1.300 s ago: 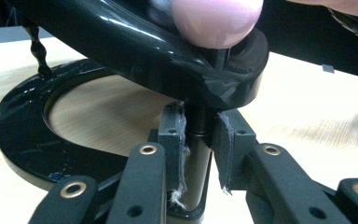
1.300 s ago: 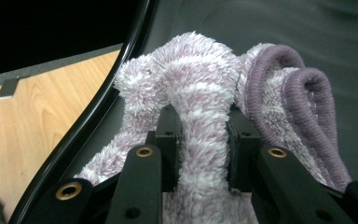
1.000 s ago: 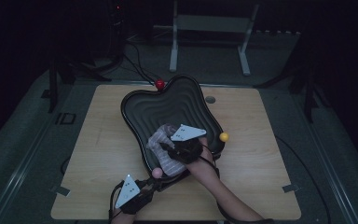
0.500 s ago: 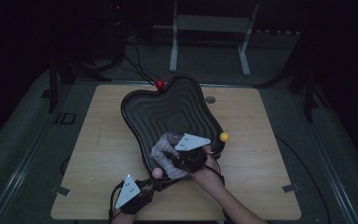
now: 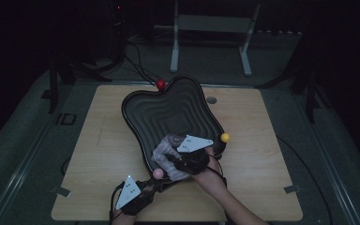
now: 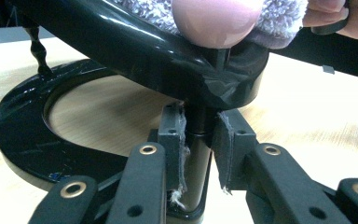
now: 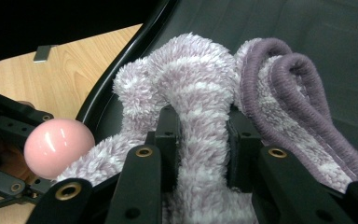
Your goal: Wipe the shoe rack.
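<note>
Wood table (image 5: 103, 154) in dark room

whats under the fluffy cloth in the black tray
The cloth lies on the ribbed floor of the black tray near its front rim, pinched by the right gripper. Whatever lies beneath its folds is covered.

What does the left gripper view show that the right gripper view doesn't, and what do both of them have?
Left gripper view alone: the left gripper closed around the black post under the tray's rim, and the ring-shaped black base on the wooden table. Right gripper view alone: the right gripper clamped on a fold of the fluffy purple cloth, the cloth's darker hemmed edge, and the tray's ribbed inside. Both share: the pink ball, the purple cloth, the glossy black tray's rim and the tabletop.
</note>
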`<state>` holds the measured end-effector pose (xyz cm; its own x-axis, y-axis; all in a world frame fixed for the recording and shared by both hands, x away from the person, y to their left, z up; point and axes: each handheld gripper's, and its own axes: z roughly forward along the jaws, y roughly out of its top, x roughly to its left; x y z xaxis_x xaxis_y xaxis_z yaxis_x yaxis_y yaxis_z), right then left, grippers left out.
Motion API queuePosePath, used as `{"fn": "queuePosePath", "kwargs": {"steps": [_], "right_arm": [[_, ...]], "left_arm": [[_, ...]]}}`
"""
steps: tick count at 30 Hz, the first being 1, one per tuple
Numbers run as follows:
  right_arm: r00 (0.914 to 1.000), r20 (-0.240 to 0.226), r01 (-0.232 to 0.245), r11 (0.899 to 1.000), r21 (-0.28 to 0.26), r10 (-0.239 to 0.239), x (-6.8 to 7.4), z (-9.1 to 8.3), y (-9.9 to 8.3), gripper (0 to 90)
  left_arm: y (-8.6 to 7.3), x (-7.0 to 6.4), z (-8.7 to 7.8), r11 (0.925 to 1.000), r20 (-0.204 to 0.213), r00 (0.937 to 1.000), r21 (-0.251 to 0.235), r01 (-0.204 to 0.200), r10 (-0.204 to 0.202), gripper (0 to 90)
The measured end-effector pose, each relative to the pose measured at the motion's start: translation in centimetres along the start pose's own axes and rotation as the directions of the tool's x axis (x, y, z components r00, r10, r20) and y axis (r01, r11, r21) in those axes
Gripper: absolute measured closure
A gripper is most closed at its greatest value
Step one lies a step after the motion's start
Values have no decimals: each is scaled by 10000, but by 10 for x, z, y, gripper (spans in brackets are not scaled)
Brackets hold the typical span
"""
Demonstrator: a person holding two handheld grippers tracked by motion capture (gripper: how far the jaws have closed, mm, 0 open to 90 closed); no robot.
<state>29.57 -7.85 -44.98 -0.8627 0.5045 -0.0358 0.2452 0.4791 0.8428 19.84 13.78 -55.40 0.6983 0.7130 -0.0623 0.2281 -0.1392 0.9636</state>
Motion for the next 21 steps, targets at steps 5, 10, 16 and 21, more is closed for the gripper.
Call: {"fn": "queuePosePath", "kwargs": {"steps": [5, 10, 16, 21], "right_arm": [[9994, -146, -326, 9992, -248, 323, -8, -2, 9, 709], [9995, -129, -288, 9980, -571, 281, -17, -2, 32, 709], [9997, 47, -214, 9942, -1057, 220, -24, 3, 71, 709], [9997, 217, -122, 9924, -1224, 150, -32, 16, 103, 709]], "left_arm": [[0, 0, 0, 10000, 16, 10000, 10, -20, 20, 745], [0, 0, 0, 10000, 32, 10000, 1, -42, 42, 745], [0, 0, 0, 10000, 35, 10000, -11, -30, 30, 745], [0, 0, 0, 10000, 57, 10000, -3, -37, 37, 745]]}}
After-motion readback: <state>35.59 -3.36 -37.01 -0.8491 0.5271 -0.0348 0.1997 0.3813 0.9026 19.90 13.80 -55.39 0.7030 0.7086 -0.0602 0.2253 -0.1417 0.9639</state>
